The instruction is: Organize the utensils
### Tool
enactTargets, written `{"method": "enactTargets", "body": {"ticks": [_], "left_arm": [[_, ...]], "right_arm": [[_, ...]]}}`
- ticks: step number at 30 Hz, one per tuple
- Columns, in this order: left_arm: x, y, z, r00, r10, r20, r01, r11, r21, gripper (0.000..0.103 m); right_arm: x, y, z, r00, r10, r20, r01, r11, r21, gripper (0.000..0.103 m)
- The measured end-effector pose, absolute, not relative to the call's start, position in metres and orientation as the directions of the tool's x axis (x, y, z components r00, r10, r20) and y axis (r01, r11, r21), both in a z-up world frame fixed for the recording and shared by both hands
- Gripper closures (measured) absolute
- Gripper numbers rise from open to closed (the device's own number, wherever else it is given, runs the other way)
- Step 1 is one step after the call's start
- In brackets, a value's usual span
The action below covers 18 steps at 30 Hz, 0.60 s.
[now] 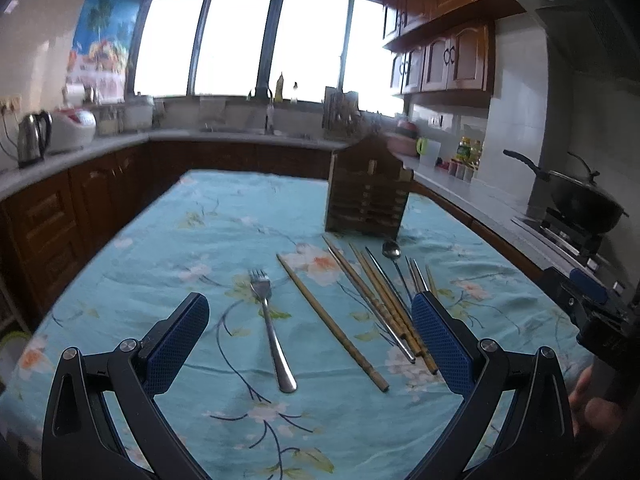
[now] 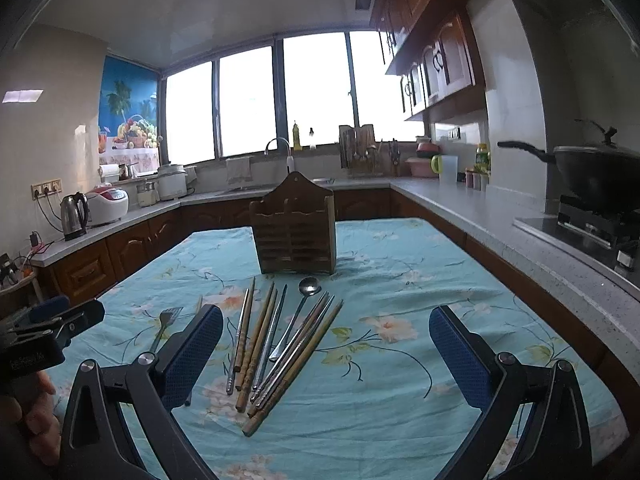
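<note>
Evidently nothing is picked up yet: both the left tongs [image 1: 310,334] and the right tongs [image 2: 326,338] hover spread wide and empty over the cloth-covered counter [image 2: 460,264], ready to choose. The fork [image 1: 268,320] lies alone at left; chopsticks [image 2: 260,348] and spoon [image 2: 298,314] fan out near the wooden utensil holder [image 2: 294,232] standing upright beyond them, probably their destination.

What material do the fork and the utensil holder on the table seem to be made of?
The fork looks like polished metal, probably stainless steel: silver and reflective. The utensil holder looks like dark-stained wood: brown, matte, with slatted front; its grain is too blurred to confirm.
</note>
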<state>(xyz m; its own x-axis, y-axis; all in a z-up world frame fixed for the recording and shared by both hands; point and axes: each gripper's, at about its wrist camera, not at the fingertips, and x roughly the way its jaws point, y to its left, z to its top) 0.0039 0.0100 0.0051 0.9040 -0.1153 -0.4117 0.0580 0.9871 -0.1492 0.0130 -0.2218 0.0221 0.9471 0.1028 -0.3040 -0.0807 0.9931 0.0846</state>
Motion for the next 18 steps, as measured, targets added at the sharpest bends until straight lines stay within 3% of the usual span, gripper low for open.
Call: {"method": "enactTargets", "body": {"ticks": [7, 10, 15, 18], "left_arm": [[0.041, 0.015, 0.008, 0.849, -0.139, -0.51, 0.051, 0.982, -0.183, 0.001], [0.057, 0.012, 0.008, 0.827, -0.163, -0.539, 0.071, 0.98, -0.187, 0.006], [0.087, 0.003, 0.001, 0.765, -0.189, -0.615, 0.094, 0.979, -0.184, 0.024], [0.108, 0.004, -0.005, 0.721, -0.204, -0.662, 0.091, 0.975, -0.2, 0.032]], "right_arm": [[0.045, -0.226, 0.034, 0.913, 0.141, -0.383, -0.097, 0.986, 0.133, 0.0], [0.058, -0.227, 0.037, 0.903, 0.147, -0.403, -0.098, 0.985, 0.142, 0.0], [0.09, -0.233, 0.031, 0.861, 0.171, -0.479, -0.086, 0.977, 0.193, 0.003], [0.111, -0.237, 0.025, 0.825, 0.182, -0.536, -0.066, 0.971, 0.228, 0.015]]}}
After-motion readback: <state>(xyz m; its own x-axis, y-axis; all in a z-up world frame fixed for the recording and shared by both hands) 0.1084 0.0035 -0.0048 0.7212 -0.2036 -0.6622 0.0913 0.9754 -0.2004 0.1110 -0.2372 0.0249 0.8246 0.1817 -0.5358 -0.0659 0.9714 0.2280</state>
